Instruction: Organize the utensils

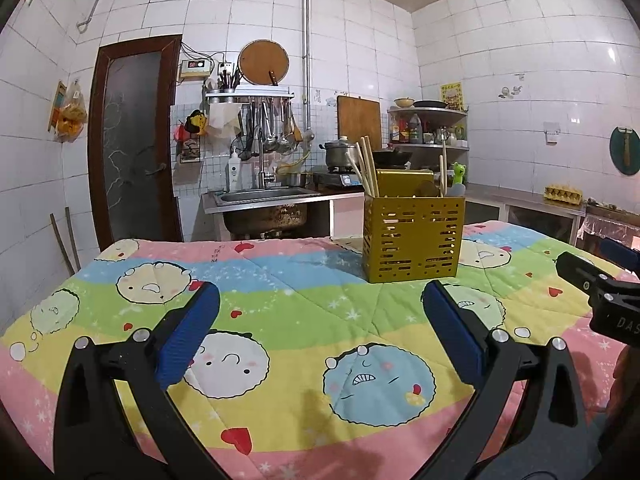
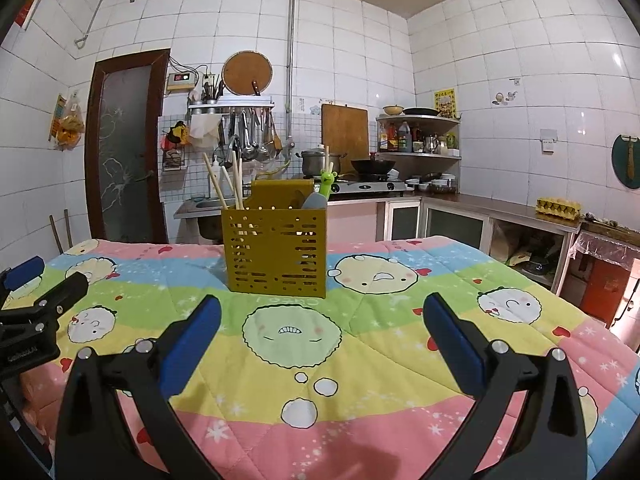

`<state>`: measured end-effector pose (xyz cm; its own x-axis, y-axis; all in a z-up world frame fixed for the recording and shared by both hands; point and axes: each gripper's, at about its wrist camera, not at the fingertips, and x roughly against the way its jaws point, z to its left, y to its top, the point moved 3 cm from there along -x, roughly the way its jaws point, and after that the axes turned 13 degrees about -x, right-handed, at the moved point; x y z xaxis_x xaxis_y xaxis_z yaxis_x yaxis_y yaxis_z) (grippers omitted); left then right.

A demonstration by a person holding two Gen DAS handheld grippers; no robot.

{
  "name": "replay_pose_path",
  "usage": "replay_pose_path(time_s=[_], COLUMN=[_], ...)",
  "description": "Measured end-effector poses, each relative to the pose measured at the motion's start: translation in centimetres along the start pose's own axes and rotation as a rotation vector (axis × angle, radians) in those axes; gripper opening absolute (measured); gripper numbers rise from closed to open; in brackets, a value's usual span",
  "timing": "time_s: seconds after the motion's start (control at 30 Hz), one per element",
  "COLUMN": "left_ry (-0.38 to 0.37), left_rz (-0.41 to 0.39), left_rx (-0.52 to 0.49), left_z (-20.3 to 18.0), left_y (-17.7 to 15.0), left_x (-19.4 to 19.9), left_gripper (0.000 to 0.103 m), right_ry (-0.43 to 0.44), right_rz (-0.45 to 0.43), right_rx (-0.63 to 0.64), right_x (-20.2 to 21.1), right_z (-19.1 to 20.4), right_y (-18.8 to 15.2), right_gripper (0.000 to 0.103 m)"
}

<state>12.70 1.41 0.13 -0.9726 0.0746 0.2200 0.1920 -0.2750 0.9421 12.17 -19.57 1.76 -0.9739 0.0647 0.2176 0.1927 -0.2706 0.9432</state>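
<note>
A gold perforated utensil holder stands on the quilt-covered table; it also shows in the right wrist view. Wooden chopsticks lean in its left side. A green frog-topped utensil and a grey utensil stick out on its right side. My left gripper is open and empty, hovering above the quilt in front of the holder. My right gripper is open and empty, just in front of the holder. Each gripper shows at the edge of the other's view.
The table carries a pastel cartoon quilt. Behind stand a sink, a hanging utensil rack, a stove with a pot and wok, corner shelves and a steel counter with an egg carton.
</note>
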Motion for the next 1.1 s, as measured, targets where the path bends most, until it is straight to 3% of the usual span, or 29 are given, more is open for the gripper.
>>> replay_pose_path(time_s=[1.1], left_ry=[0.005], left_rz=[-0.014], left_rx=[-0.009], left_z=[0.10], left_y=[-0.16], left_x=[0.25], left_gripper=[0.098], right_ry=[-0.005], right_rz=[-0.015], right_rx=[0.000], right_x=[0.44], right_z=[-0.08], right_y=[0.02], right_gripper=[0.099])
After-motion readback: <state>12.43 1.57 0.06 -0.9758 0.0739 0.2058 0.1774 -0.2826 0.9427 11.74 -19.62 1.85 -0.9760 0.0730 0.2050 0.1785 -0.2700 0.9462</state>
